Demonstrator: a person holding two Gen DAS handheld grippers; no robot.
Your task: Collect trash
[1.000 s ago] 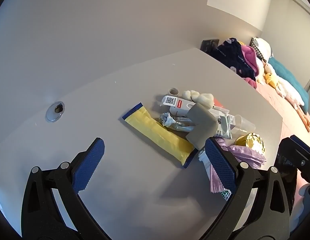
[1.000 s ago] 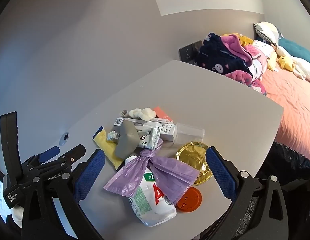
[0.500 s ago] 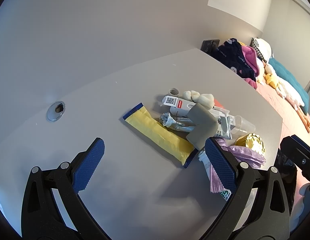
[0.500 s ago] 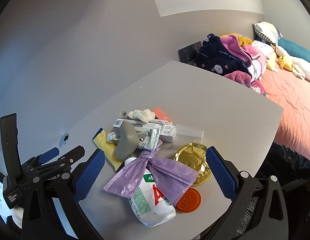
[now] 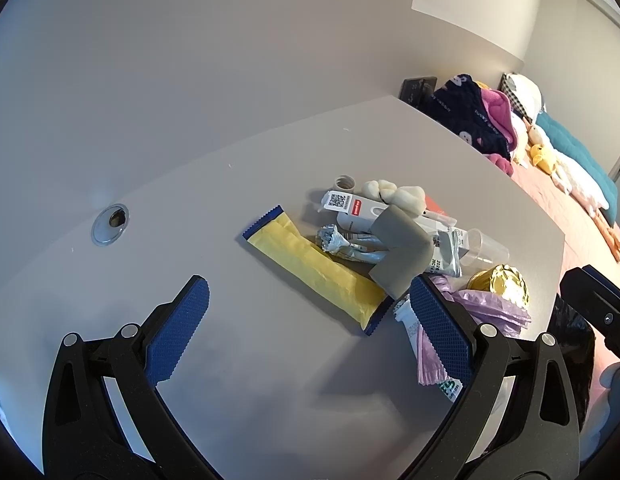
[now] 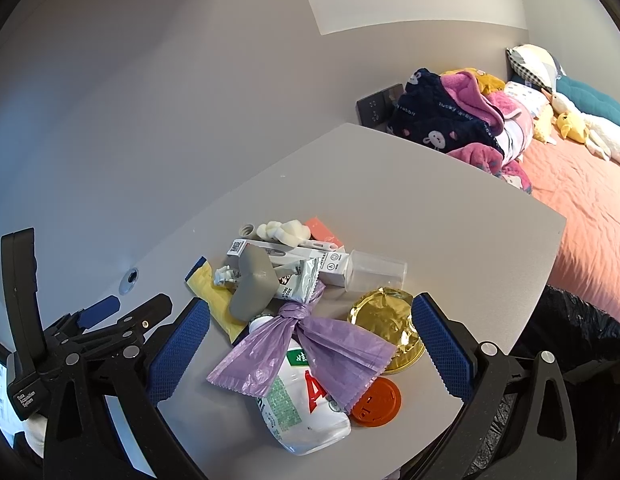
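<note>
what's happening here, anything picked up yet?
Nothing yet. A person holds two grippers over a grey table with a pile of trash. The left gripper and right gripper both have their jaws open and empty. The right one hangs above the purple bag, which is tied and lies over a white bottle. The left one faces the yellow wrapper. A black trash bag sits off the table's edge.

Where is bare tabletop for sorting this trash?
Free: between the cable hole and the yellow wrapper, and the far table toward the bed. Crowded: near edge, around the purple bag and orange lid.
</note>
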